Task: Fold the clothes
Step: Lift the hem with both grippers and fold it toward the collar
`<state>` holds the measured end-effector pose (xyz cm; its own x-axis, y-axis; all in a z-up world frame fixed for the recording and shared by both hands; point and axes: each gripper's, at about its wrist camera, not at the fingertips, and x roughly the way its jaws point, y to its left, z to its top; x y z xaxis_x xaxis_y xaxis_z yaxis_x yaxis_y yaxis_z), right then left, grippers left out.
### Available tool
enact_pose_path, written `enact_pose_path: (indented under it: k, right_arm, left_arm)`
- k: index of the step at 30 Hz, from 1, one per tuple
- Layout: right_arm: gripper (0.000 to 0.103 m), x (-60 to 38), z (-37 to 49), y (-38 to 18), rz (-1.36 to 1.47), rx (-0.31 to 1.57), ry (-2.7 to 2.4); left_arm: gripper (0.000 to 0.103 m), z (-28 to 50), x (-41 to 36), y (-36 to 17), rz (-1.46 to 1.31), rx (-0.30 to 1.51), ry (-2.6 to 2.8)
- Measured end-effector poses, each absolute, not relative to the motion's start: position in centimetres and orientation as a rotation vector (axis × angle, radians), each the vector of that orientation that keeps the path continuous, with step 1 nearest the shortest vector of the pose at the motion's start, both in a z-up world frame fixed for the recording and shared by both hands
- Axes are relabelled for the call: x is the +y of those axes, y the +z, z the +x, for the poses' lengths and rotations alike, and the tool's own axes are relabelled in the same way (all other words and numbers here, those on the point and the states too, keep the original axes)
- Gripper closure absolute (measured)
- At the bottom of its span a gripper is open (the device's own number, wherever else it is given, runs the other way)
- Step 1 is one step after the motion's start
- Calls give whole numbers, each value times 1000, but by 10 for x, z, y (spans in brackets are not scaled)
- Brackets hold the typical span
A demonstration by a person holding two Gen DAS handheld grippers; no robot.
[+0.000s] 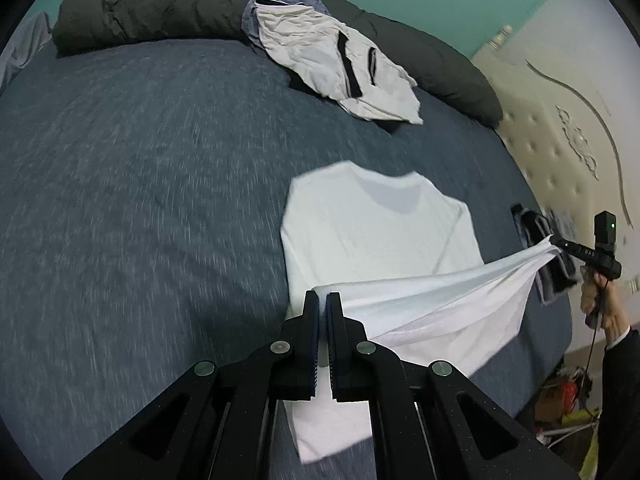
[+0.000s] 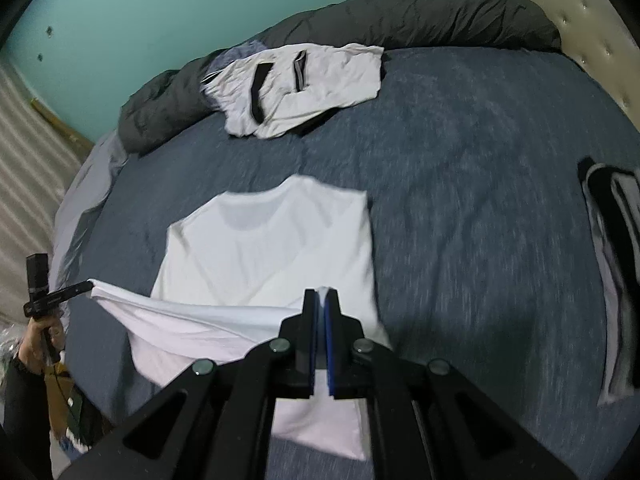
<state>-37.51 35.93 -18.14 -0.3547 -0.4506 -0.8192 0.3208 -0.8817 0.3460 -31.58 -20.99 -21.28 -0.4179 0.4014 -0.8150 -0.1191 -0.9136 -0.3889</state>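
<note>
A white T-shirt [image 1: 372,232] [image 2: 272,248] lies on the blue bedspread, collar far from me, its sides folded in. Its bottom hem is lifted off the bed and stretched between both grippers. My left gripper [image 1: 323,300] is shut on one hem corner; in the right wrist view it [image 2: 86,288] shows at the far left, held by a hand. My right gripper [image 2: 322,298] is shut on the other hem corner; the left wrist view shows it [image 1: 554,242] at the far right, cloth pinched at its tip.
A crumpled white garment with black stripes [image 1: 344,68] [image 2: 304,84] rests against a dark rolled duvet [image 1: 152,4] [image 2: 400,16] at the bed's far side. A folded black-and-grey garment [image 2: 612,264] [image 1: 536,240] lies to the right. A padded cream headboard [image 1: 568,128] borders the bed.
</note>
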Motion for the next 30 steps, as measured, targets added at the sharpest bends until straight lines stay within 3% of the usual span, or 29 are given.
enact_pose_path:
  k: [16,20,24,30]
  right_arm:
    - [100,322,-487,-289,1489,-116,-2386]
    - [95,325,-494,-305,1485,-114,-2464]
    - [82,332,-492,-302,1400,-129,-2537]
    - [81,303,-451,-296,1265,22,-2414]
  left_arm:
    - [96,-420,-218,-323,-1576,-507,2470]
    - [67,-415,-221,-324,-1536,-484,2551]
    - [65,-396,-217,-301,-1425,-351,2626]
    - [65,-364,-163,-303,-1392,-133,2497]
